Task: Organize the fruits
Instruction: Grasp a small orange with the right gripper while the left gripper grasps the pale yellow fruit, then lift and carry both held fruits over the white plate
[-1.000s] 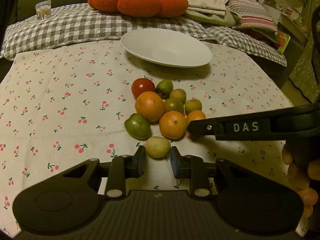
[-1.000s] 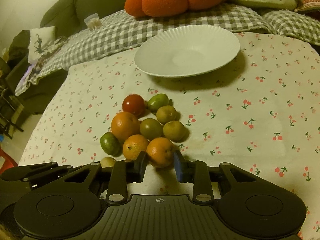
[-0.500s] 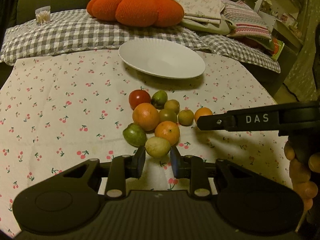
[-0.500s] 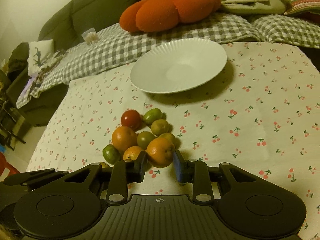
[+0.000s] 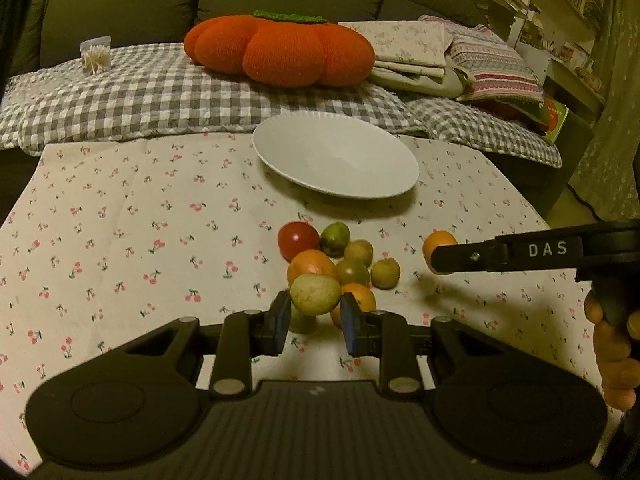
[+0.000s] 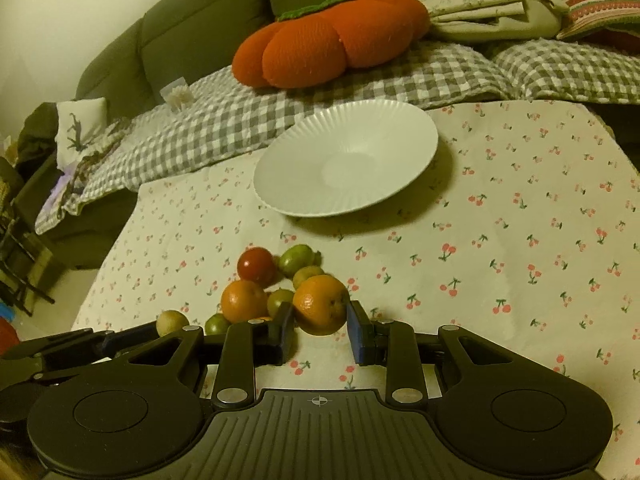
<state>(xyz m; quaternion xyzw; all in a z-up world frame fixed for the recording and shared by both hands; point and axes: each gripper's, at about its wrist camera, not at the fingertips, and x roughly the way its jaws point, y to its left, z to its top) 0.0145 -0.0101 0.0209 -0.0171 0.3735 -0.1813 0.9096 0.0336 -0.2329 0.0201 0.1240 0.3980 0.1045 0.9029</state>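
You have a fruit in each tool, and the white plate (image 5: 336,160) sits bare beyond the pile, so the step in hand looks like carrying both across and setting them down. Bring each one low over the plate's middle before you let go; round fruit will likely roll on that shallow dish, so release gently and stagger the two drops rather than crowding the arms together.

Your left gripper (image 5: 315,320) is narrowed around the pale yellow-green fruit (image 5: 315,294), a pad against each side, lifted clear of the cherry-print cloth (image 5: 120,240). Your right gripper (image 6: 320,330) pinches the orange (image 6: 320,304) the same way (in the left view it shows as an orange ball at the tip of the other tool). Neither has room to spare, so avoid squeezing harder.

The remaining fruit stays heaped on the cloth, near the plate but apart from it: a red tomato (image 5: 298,239), a second orange (image 5: 312,264), and several small green ones (image 5: 335,237). Clear the pile as you pass.
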